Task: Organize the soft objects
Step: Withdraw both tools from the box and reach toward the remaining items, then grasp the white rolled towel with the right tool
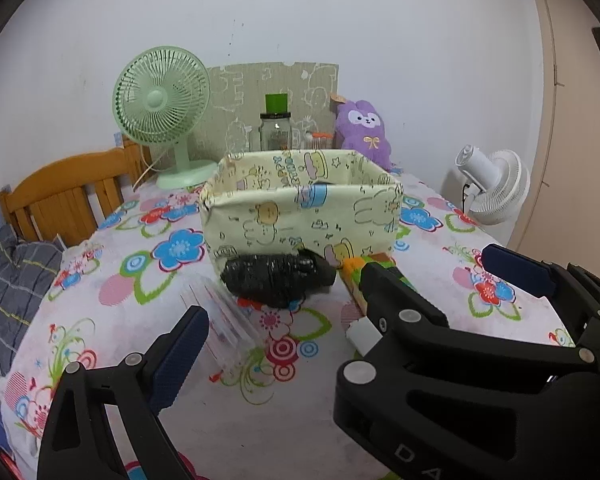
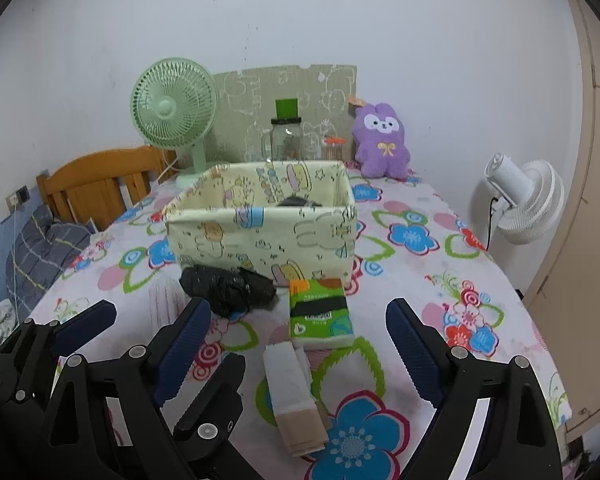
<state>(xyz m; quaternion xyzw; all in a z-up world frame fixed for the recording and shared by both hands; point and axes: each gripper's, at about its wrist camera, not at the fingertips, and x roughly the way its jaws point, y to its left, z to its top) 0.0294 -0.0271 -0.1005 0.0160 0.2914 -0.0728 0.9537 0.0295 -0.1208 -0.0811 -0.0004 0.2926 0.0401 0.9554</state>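
On the desk with its flowered cloth (image 2: 440, 280), a pale yellow fabric storage box (image 2: 260, 232) is standing, with a black rolled bundle (image 2: 228, 288) lying just before it and a green tissue pack (image 2: 320, 312) lying beside that. The right gripper (image 2: 296, 356) is hanging with fingers released around folded white-and-tan cloth (image 2: 296, 392). The left gripper (image 2: 136, 320) is also showing fingers spread, grasping nothing.

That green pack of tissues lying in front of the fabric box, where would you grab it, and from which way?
Across its two long sides, near the middle, coming from above and the near end. The green tissue pack lies flat, lengthways toward the right gripper, whose jaws stand open. The black bundle crowds its left side, so keep the approach centred.
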